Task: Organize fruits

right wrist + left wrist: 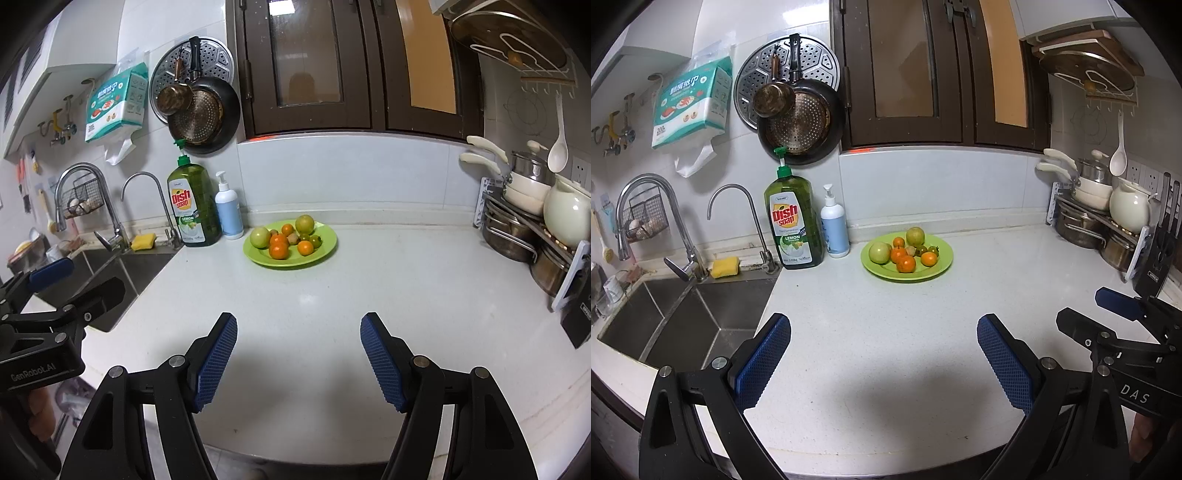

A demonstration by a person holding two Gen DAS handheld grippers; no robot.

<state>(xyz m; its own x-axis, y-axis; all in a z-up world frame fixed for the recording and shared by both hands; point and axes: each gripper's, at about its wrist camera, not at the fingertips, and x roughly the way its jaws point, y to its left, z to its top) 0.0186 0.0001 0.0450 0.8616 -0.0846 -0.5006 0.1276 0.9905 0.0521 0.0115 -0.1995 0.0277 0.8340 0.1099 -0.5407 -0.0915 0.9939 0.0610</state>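
A green plate (942,264) (325,247) sits on the white counter near the back wall. It holds two green apples (879,252) (260,237), several small oranges (906,264) (279,251) and a few small dark green fruits (932,250) (315,240). My left gripper (884,328) is open and empty over the front of the counter, well short of the plate. My right gripper (298,325) is open and empty, also well in front of the plate. The right gripper shows at the right of the left wrist view (1108,314).
A sink (683,317) with two taps is at the left. A dish soap bottle (794,221) and a white pump bottle (834,225) stand left of the plate. A pot rack (1108,221) and a knife block (1160,251) stand at the right.
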